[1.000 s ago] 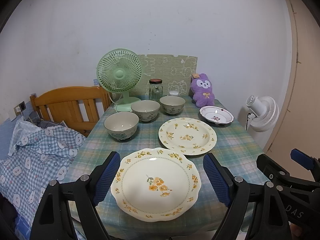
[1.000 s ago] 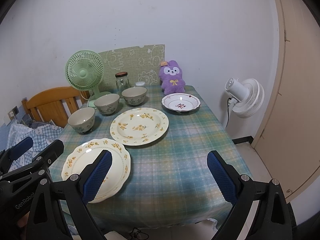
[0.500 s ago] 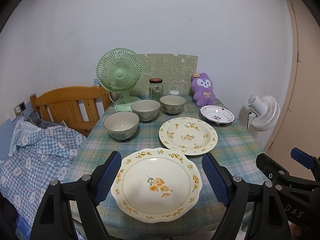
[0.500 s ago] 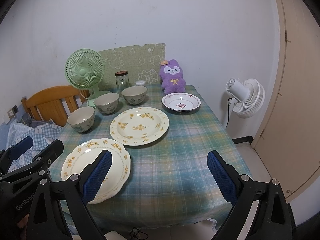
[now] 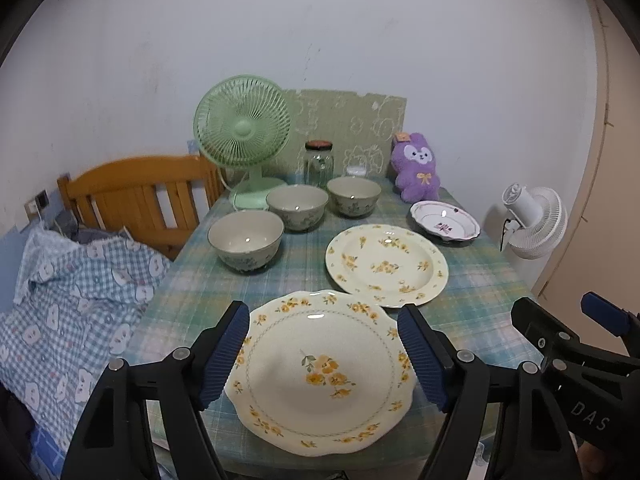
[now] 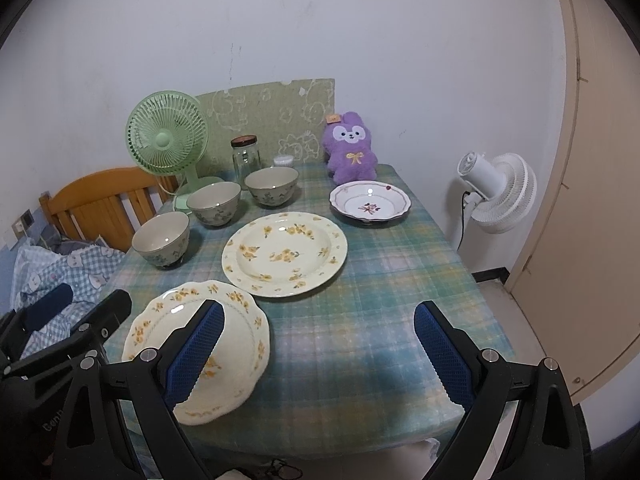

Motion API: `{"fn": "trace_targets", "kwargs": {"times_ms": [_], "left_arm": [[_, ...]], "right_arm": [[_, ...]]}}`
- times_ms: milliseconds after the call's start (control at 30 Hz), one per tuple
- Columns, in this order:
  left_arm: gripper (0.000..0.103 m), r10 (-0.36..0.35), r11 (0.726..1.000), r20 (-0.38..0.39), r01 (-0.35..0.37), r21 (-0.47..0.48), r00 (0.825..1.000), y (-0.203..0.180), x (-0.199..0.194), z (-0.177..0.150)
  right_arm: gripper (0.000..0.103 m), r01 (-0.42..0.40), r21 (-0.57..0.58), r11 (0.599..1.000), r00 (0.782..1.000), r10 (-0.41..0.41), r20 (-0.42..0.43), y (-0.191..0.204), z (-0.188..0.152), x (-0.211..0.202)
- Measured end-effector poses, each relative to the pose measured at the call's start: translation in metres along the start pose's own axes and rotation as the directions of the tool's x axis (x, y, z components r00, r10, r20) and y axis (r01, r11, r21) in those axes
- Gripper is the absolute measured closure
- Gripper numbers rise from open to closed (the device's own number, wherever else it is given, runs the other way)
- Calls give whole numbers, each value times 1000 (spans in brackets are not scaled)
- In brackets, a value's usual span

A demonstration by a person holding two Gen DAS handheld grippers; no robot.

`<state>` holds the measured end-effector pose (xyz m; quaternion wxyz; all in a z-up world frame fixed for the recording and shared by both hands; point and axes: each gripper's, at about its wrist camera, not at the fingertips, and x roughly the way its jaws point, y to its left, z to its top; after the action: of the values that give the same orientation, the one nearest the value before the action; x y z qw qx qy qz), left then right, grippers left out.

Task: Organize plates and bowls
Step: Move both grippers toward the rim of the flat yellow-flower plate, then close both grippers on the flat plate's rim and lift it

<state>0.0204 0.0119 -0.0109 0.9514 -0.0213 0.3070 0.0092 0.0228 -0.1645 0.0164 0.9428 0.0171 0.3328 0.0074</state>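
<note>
A scalloped cream plate with yellow flowers (image 5: 320, 368) lies at the near edge of the table. My left gripper (image 5: 322, 320) hovers over it; its jaws are closing, and the plate shows between the blue pads without touching them. A larger yellow-flowered plate (image 5: 386, 264) sits behind it, and a small white plate with a red flower (image 5: 444, 222) at the back right. Three grey-green bowls (image 5: 245, 240) (image 5: 297, 206) (image 5: 353, 196) run in a row toward the back. My right gripper (image 6: 318, 312) stands wide open over bare tablecloth, right of the near plate (image 6: 240, 328).
The table (image 6: 380, 300) has a green plaid cloth. At its back stand a green fan (image 5: 242, 128), a glass jar (image 5: 319, 162) and a purple plush toy (image 5: 416, 168). A wooden headboard (image 5: 132, 188) and checked bedding (image 5: 72, 300) lie left, a white fan (image 6: 496, 188) right.
My left gripper has come a little closer to the near plate and its jaws have narrowed. The right gripper has edged slightly forward, still wide open.
</note>
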Motion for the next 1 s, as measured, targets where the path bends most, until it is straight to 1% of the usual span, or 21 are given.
{"fn": "trace_targets", "kwargs": {"times_ms": [267,333,500,667,767,1000], "left_arm": [[25,23,1000,-72,-23,1,997,23,35,6],[26,25,1000,-104,-24,5,994,31,47,6],[26,34,999,-153,-31,18,988,43,69,1],[26,42,999,-219,-38,22,975,56,93,-7],[28,43,999,-262,-37,27,964,62,110,-16],[29,28,999,-329,-20,29,944,69,140,-34]], "right_arm": [[8,-1,-10,1000,997,0,-81,28,8,39],[10,0,-11,1000,995,-2,-103,35,10,49],[11,4,-9,1000,986,-6,-169,50,6,75],[11,16,-13,1000,973,-18,-230,64,-3,100],[13,23,-12,1000,963,-26,-267,70,-11,116],[17,44,-8,999,942,-44,-332,78,-29,150]]}}
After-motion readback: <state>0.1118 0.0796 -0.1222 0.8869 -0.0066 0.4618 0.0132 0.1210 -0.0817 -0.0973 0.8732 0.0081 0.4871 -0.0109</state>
